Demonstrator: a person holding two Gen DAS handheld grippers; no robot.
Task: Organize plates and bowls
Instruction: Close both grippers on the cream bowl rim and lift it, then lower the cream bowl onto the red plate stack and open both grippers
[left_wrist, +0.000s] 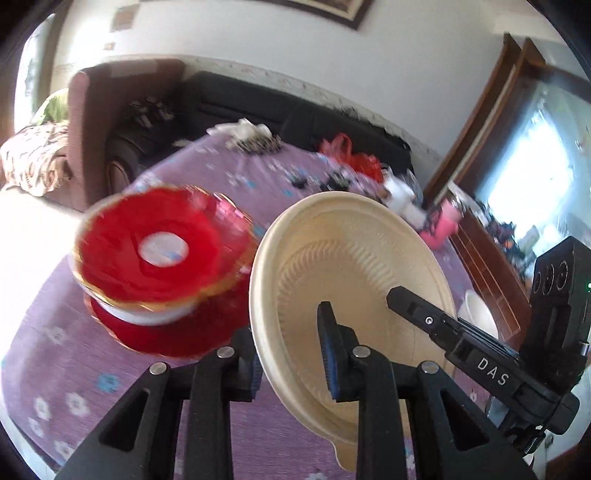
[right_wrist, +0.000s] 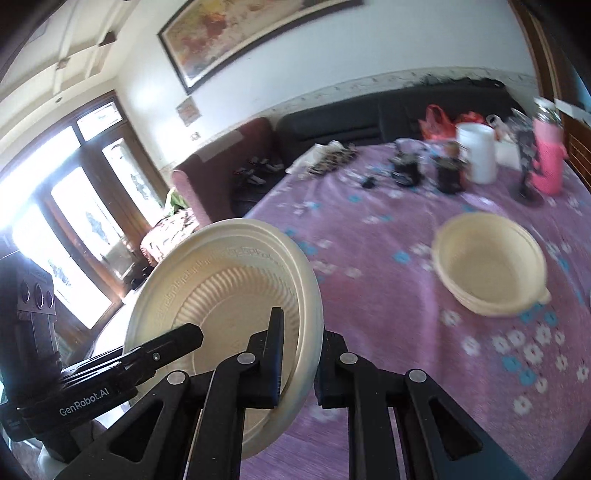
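My left gripper (left_wrist: 291, 354) is shut on the rim of a cream plastic bowl (left_wrist: 351, 266), held tilted above the purple tablecloth (left_wrist: 66, 354). My right gripper (right_wrist: 299, 365) is shut on the rim of a cream plate (right_wrist: 221, 280), held tilted on edge. Each gripper's finger shows in the other's view, inside the held dish. A stack of red-and-white bowls (left_wrist: 162, 254) with gold rims stands on a red plate (left_wrist: 155, 336) at the left. Another cream bowl (right_wrist: 487, 262) sits on the table at the right; it also shows in the left wrist view (left_wrist: 480, 314).
At the table's far side stand a white mug (right_wrist: 476, 151), a pink bottle (right_wrist: 550, 162), dark cups (right_wrist: 406, 166) and red bags (right_wrist: 439, 122). A black sofa (right_wrist: 351, 110) and a maroon armchair (left_wrist: 96, 122) lie beyond the table.
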